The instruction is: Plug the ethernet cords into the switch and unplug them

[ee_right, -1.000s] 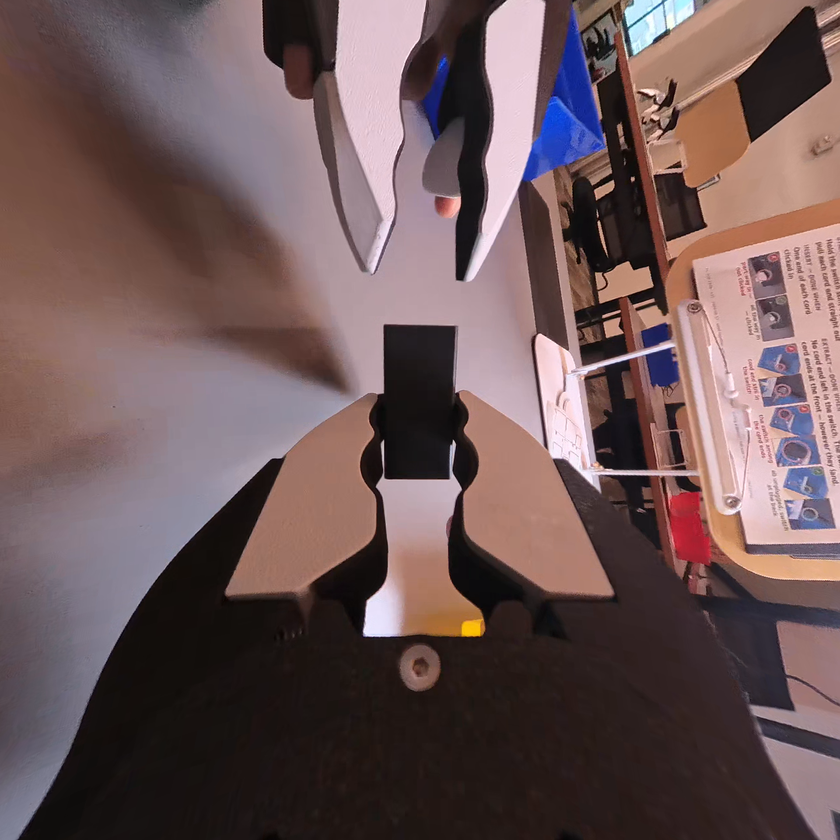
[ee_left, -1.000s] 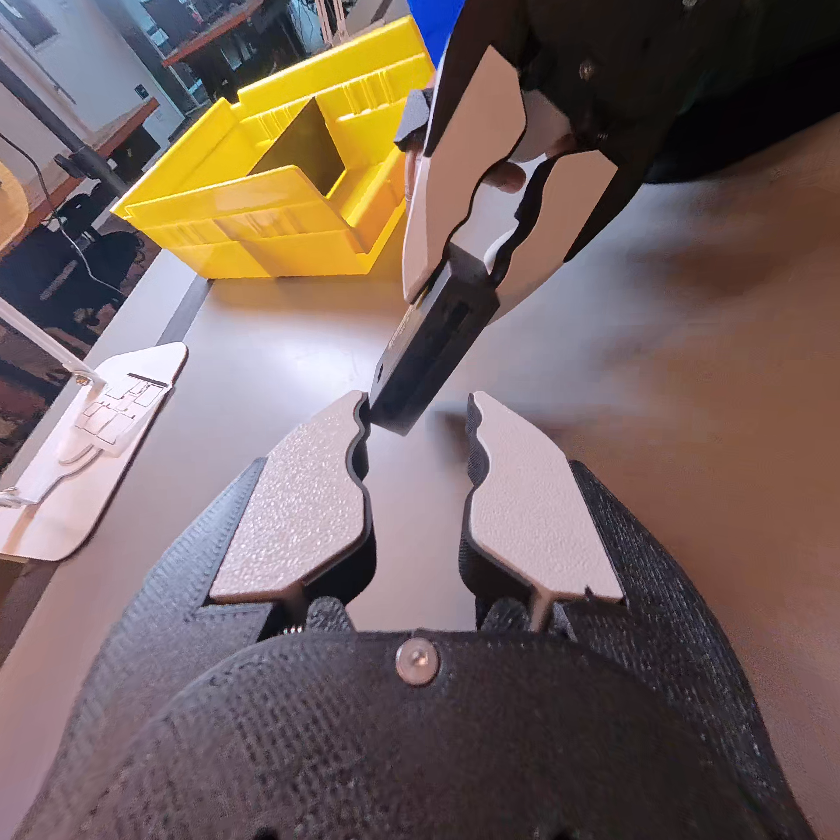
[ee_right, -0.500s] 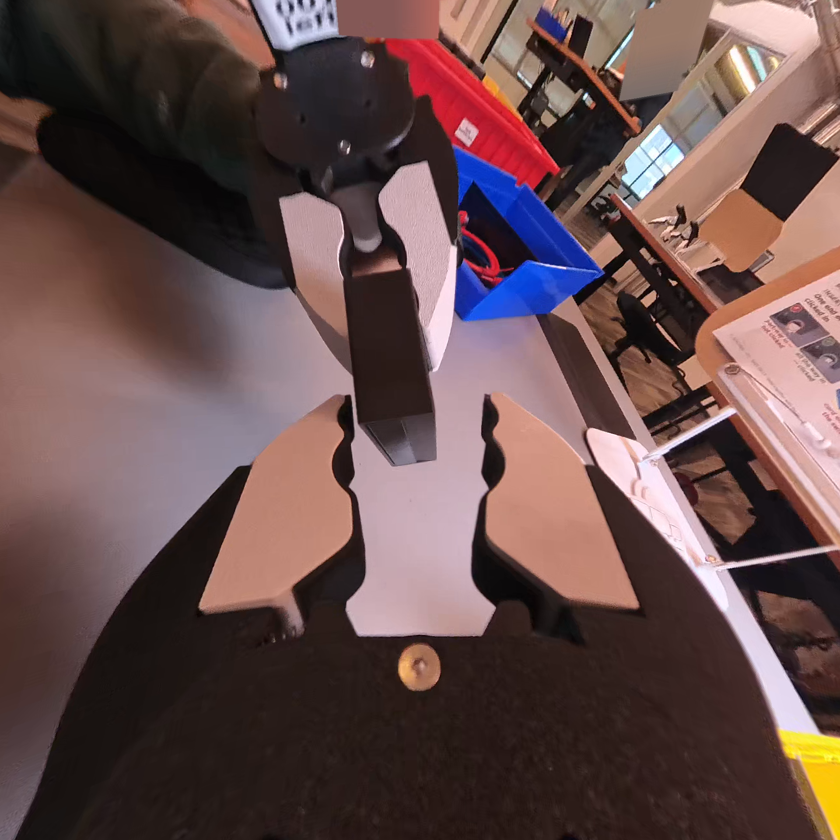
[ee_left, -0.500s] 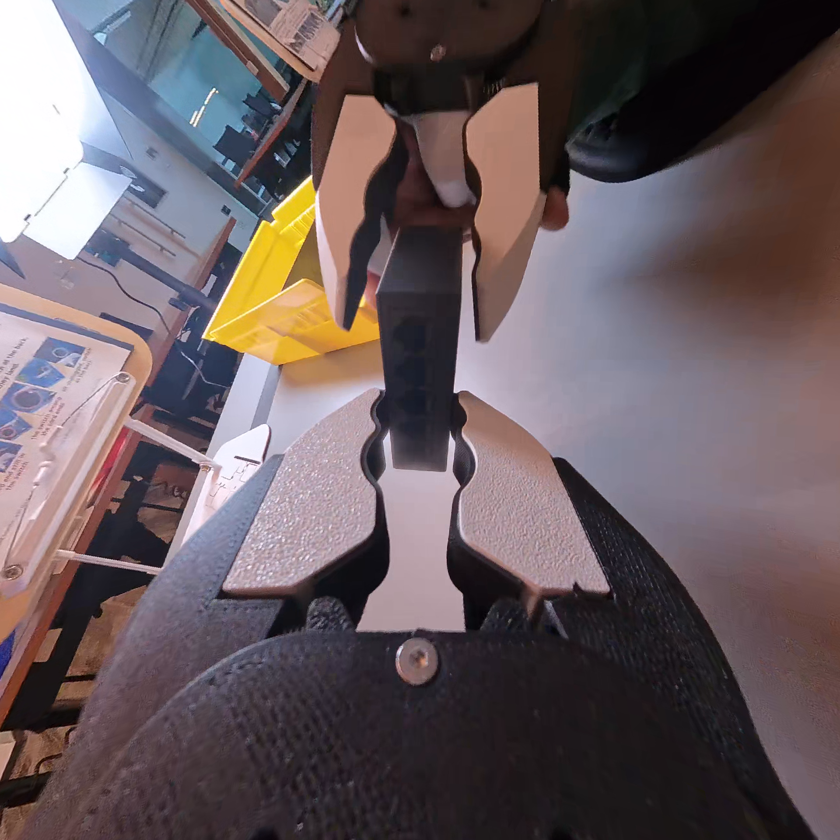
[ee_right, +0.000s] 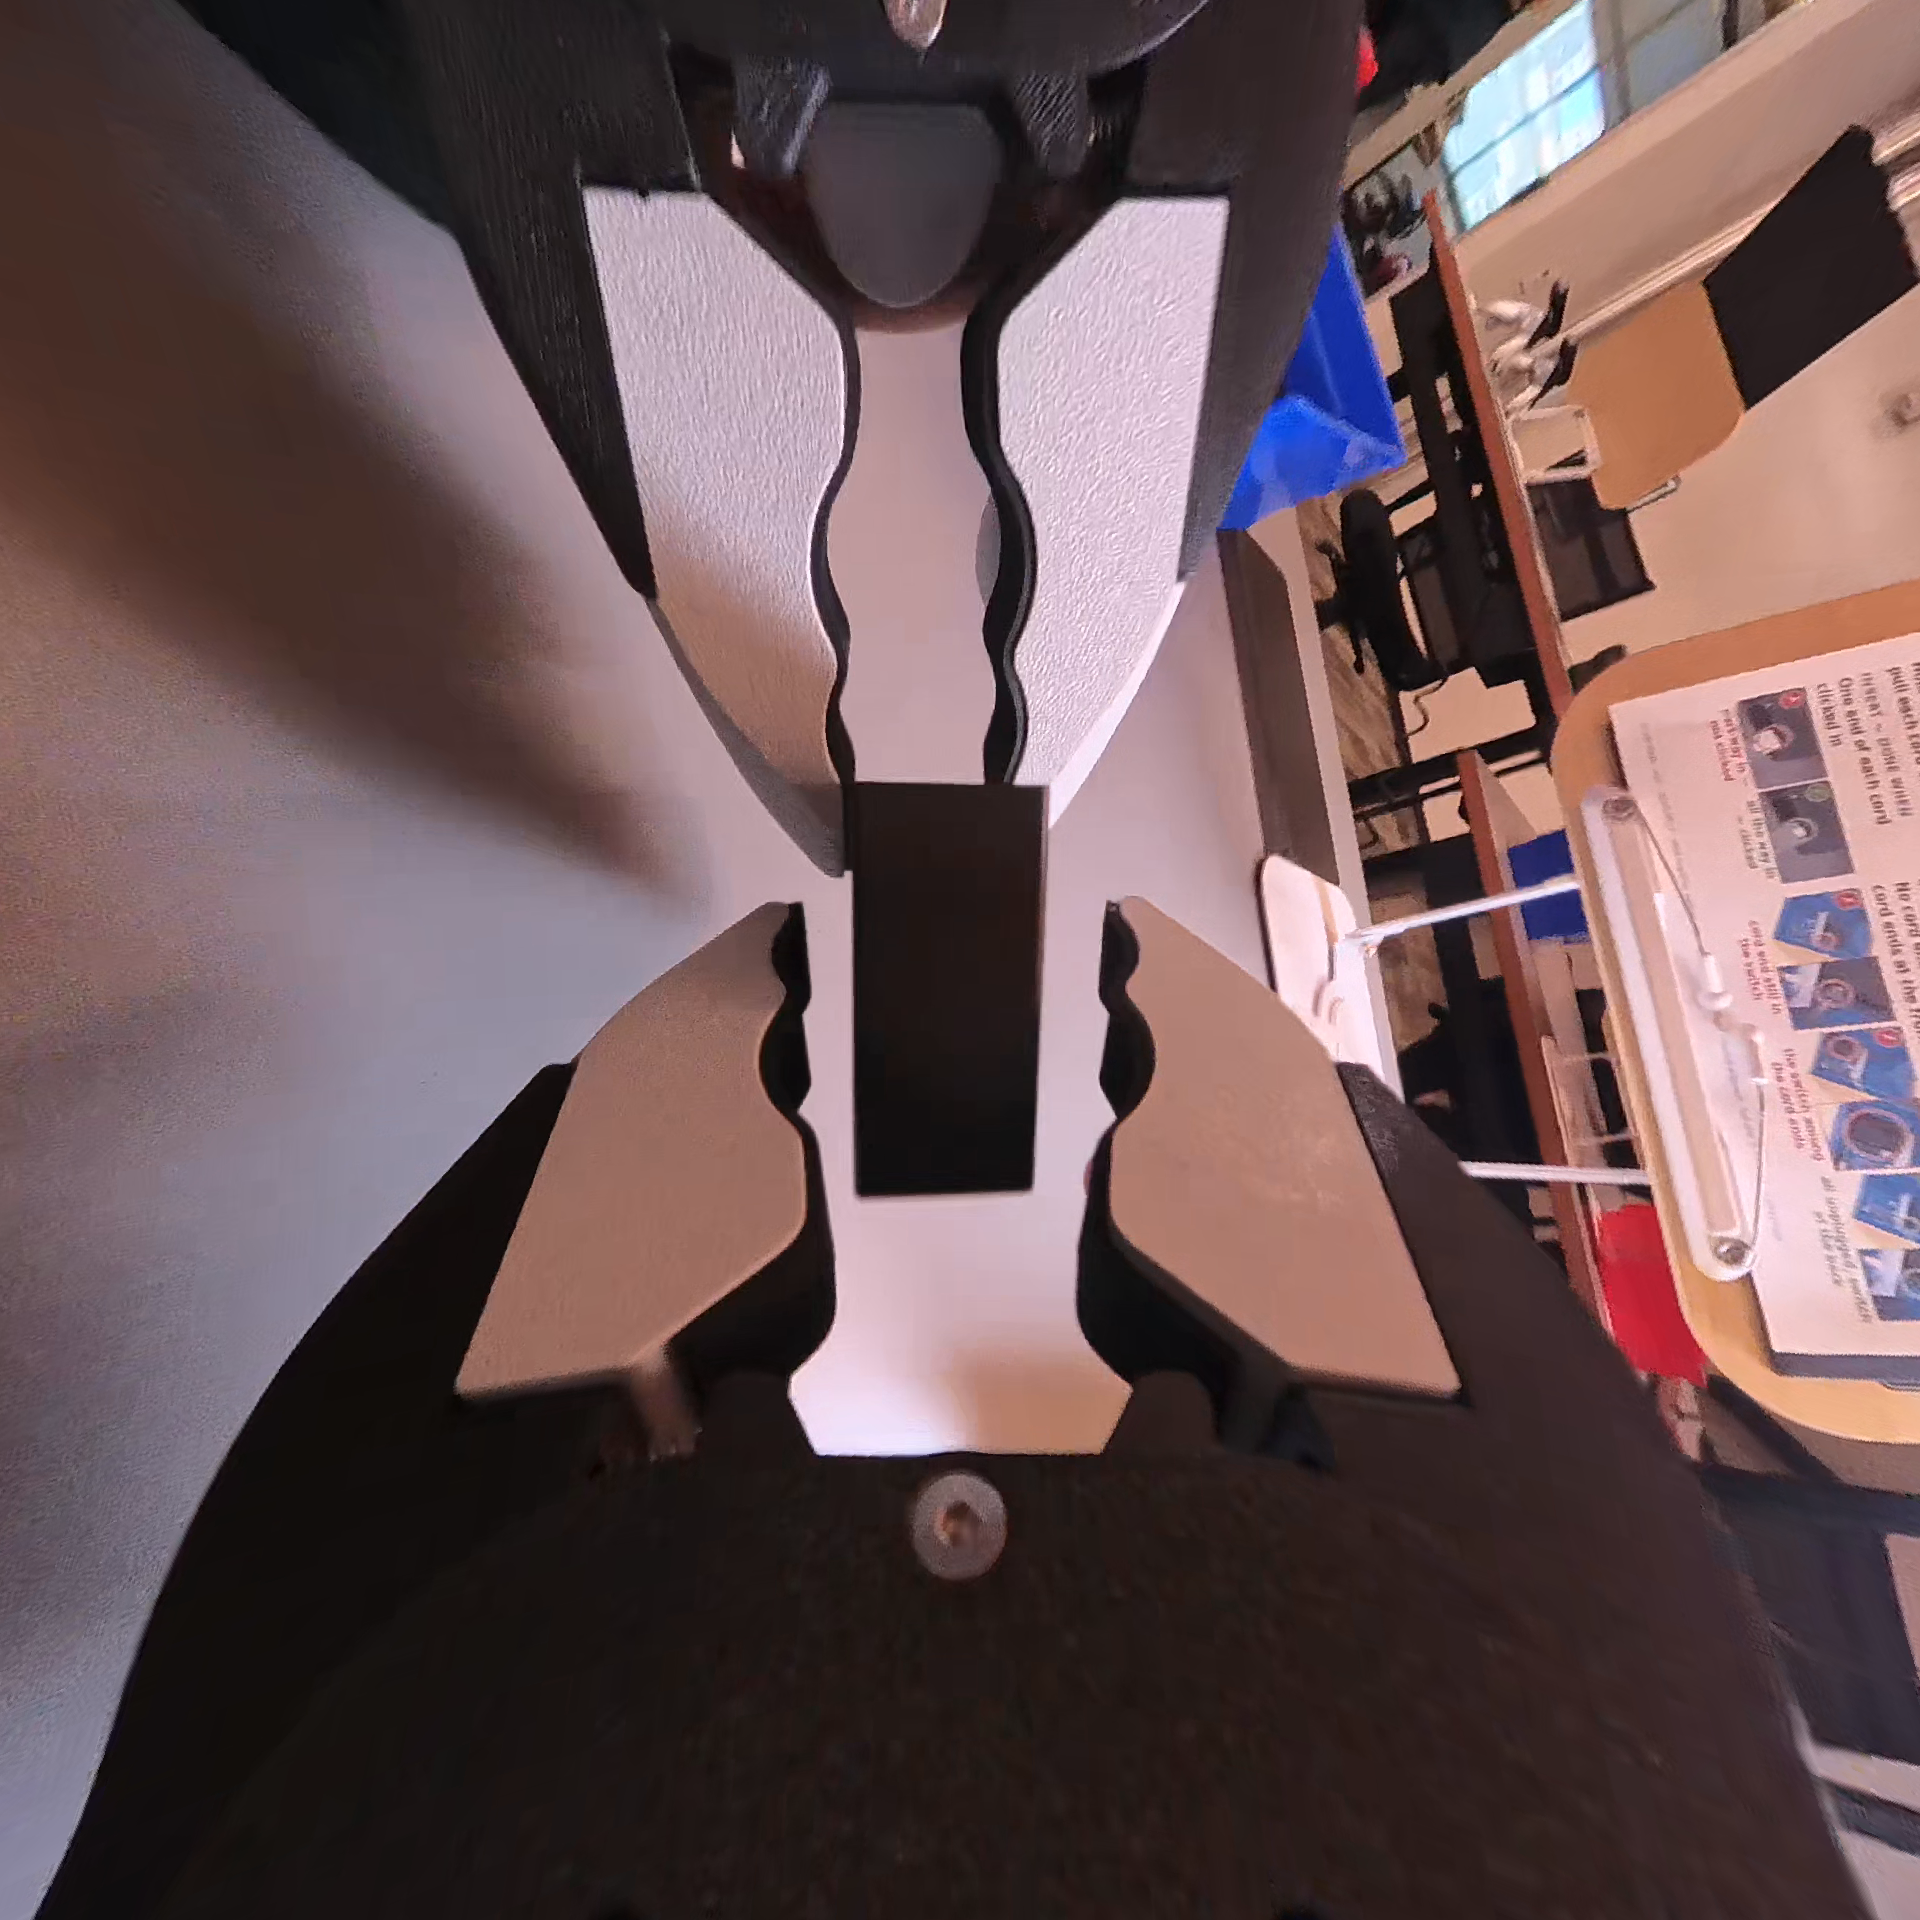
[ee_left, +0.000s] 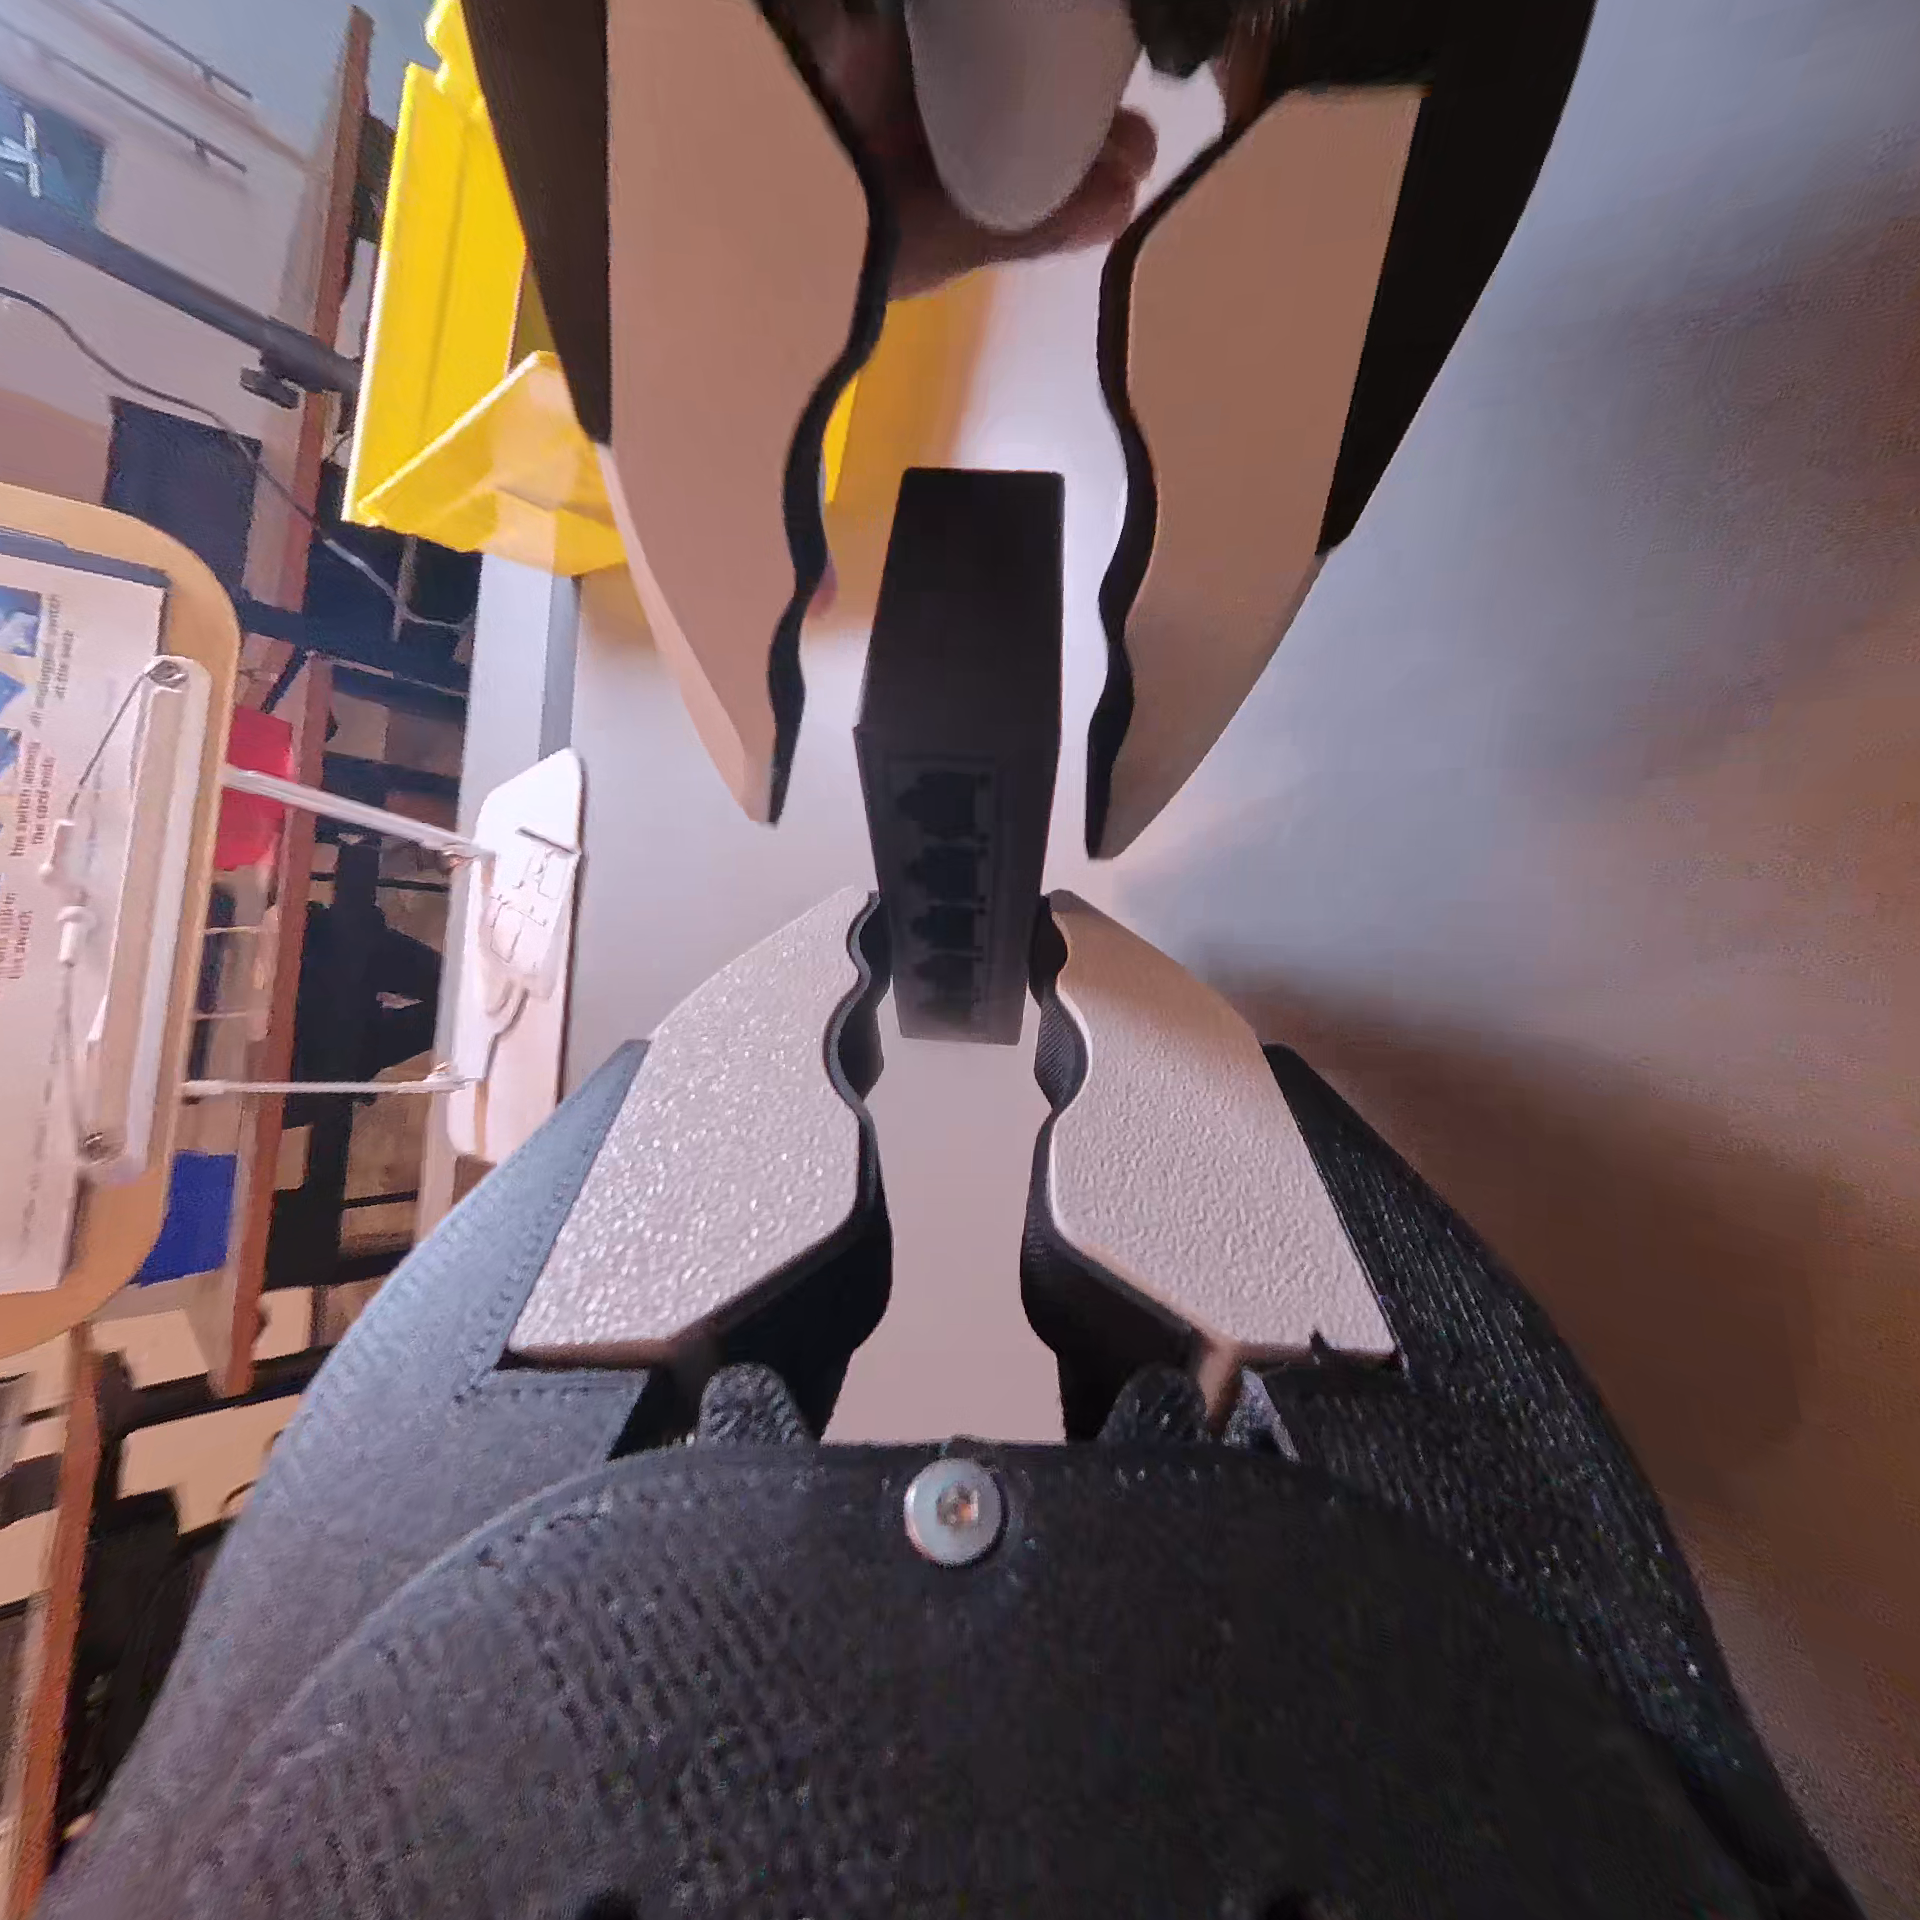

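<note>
A black ethernet switch point(ee_left: 961, 675) is held off the grey table point(ee_left: 1610, 935). My left gripper point(ee_left: 956, 914) is shut on its near end, and the face with the row of ports point(ee_left: 951, 894) shows between the fingertips. No cords are in view. My right gripper point(ee_left: 935, 826) faces it from above, open, with its fingers on either side of the switch's far end and apart from it. In the right wrist view the switch point(ee_right: 945, 987) lies between the open fingers of my right gripper point(ee_right: 951, 914), and my left gripper point(ee_right: 940, 800) clamps its far end.
A yellow bin point(ee_left: 457, 312) stands at the table's far side. A blue bin point(ee_right: 1309, 416) sits near the table edge. A picture sheet on a tan board point(ee_right: 1787, 987) stands beside the table, on a white base plate point(ee_right: 1320, 956) at the edge. Less than 4 cm separates the two grippers' tips.
The switch passed from my right gripper to my left. The right gripper opened and now straddles the switch. Both grippers have rolled, so the views have turned.
</note>
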`<state>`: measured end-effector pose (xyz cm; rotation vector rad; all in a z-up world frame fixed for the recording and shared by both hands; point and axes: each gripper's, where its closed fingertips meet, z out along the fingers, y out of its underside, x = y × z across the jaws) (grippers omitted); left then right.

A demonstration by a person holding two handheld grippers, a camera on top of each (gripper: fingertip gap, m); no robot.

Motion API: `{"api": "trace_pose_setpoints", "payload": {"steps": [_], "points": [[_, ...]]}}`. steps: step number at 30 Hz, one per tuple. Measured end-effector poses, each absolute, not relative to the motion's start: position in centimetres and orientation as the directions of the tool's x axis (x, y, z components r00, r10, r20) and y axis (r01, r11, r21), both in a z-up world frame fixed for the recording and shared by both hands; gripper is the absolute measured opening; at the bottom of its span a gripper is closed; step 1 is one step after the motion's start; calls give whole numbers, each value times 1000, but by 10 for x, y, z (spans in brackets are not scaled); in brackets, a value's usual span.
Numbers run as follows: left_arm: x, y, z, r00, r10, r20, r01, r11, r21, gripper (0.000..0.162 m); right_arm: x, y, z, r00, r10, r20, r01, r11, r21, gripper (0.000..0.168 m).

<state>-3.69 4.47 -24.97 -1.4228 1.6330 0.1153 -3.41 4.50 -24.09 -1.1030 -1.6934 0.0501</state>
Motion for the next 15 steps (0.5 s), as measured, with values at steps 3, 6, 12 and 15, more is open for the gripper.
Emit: {"api": "trace_pose_setpoints", "payload": {"steps": [3, 6, 12, 15], "points": [[-27, 37, -246, 98, -733, -674, -819, 325, -472, 26, -36, 53, -258, -34, 671, 740, 713, 535, -453, 60], [-22, 30, -247, 68, -717, -693, -839, 335, -429, 26, -40, 52, -270, -44, 692, 720, 707, 530, -467, 54], [-23, 28, -251, 70, -731, -678, -831, 333, -445, 26, -42, 49, -273, -47, 709, 704, 710, 519, -476, 52], [-22, 27, -252, 56, -735, -675, -822, 350, -449, 26, -43, 45, -273, -46, 709, 704, 693, 530, -488, 52]]}}
